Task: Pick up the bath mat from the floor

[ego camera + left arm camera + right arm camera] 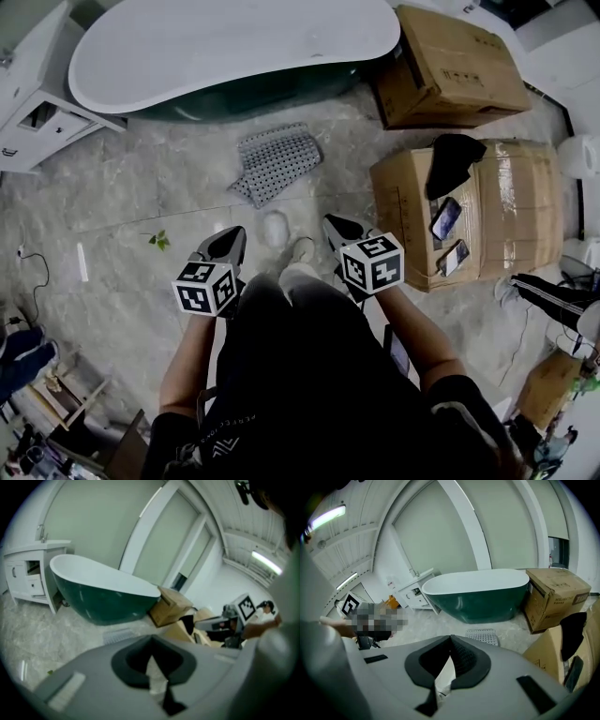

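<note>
The bath mat (pixel 275 161) is grey with a dotted pattern and lies crumpled on the marble floor in front of the dark green tub (pixel 234 47). It also shows low in the left gripper view as the bath mat (pixel 119 634) and in the right gripper view as the bath mat (pixel 483 635). My left gripper (pixel 236 234) and right gripper (pixel 332 225) hang side by side above the floor, well short of the mat and pointing toward it. Each one's jaws meet at the tips with nothing between them, as seen on the left gripper (pixel 151 640) and the right gripper (pixel 450 637).
A white cabinet (pixel 37 94) stands left of the tub. One cardboard box (pixel 450 66) sits to the tub's right. A nearer box (pixel 497 211) carries a black cloth (pixel 450 159) and two phones (pixel 445 217). My white shoe (pixel 274 228) is between the grippers.
</note>
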`<state>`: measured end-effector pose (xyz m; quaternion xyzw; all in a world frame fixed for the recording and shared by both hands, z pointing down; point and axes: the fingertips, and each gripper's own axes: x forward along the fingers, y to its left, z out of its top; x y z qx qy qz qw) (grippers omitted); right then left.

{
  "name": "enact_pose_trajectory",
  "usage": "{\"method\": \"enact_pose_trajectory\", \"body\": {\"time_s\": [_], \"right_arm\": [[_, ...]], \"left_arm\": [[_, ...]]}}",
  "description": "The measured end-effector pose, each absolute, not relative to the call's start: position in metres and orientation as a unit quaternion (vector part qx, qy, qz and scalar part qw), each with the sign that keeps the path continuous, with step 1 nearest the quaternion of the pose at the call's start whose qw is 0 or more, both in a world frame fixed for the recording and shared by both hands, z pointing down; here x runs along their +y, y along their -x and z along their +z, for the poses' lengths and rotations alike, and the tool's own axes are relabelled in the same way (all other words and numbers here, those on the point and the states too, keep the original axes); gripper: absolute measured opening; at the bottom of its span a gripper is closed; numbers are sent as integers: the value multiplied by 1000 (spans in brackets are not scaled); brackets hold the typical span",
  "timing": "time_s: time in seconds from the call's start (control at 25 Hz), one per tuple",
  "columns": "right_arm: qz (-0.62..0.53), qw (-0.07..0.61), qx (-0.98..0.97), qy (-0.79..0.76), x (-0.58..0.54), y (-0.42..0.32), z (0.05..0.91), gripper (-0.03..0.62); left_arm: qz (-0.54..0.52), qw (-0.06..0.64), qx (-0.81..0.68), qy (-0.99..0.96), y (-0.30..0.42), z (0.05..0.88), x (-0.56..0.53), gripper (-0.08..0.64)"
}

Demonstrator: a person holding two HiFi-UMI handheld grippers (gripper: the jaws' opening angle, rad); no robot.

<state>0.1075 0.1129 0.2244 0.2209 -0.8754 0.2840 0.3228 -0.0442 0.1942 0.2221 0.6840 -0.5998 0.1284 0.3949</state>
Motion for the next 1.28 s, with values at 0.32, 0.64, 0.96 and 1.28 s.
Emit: {"method": "enact_pose_trajectory", "body": {"time_s": [0.32, 0.64, 0.96, 1.28], "right_arm": [[301, 337, -867, -212, 92, -95, 255, -9], [317, 347, -854, -223, 80, -69, 282, -9], [355, 350, -834, -237, 81, -41, 319, -9], [366, 358, -825, -239, 83, -14, 375, -9]], "left_arm": [[140, 400, -616, -664, 51, 250, 172, 6], [162, 421, -561, -694, 53, 298, 150, 8], [208, 429, -511, -715, 63, 346, 127, 25], [251, 428, -483, -722, 83, 408, 121, 71]]}}
